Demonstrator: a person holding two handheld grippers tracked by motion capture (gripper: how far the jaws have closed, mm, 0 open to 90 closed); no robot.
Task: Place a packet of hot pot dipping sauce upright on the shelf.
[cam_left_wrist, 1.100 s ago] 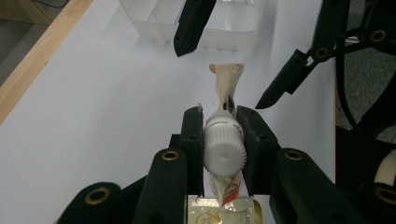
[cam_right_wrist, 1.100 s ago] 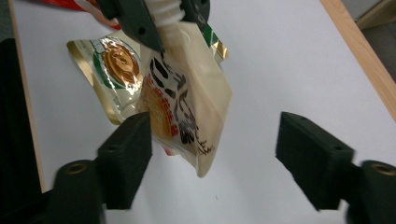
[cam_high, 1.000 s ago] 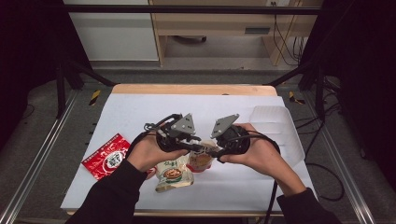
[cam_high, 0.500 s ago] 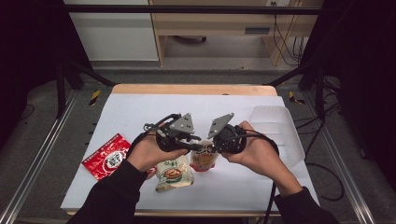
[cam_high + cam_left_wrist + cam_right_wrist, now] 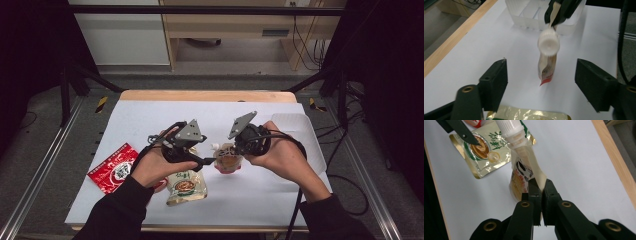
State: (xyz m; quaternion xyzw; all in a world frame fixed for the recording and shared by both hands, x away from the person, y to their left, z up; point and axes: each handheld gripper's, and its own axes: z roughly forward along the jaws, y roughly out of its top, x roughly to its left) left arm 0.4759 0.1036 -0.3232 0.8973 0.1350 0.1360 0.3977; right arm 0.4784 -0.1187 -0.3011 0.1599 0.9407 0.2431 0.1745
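Bare table (image 5: 260, 195) lies right of the gold packet (image 5: 186, 186); clear tray (image 5: 300, 131) blocks the far right

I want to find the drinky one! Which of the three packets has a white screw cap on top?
The small spout pouch pinched by the right gripper. The gold packet and red packet lie flat, capless.

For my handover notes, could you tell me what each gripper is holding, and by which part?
The right gripper pinches the spouted pouch by its top edge; the left gripper, jaws just opened, holds nothing.
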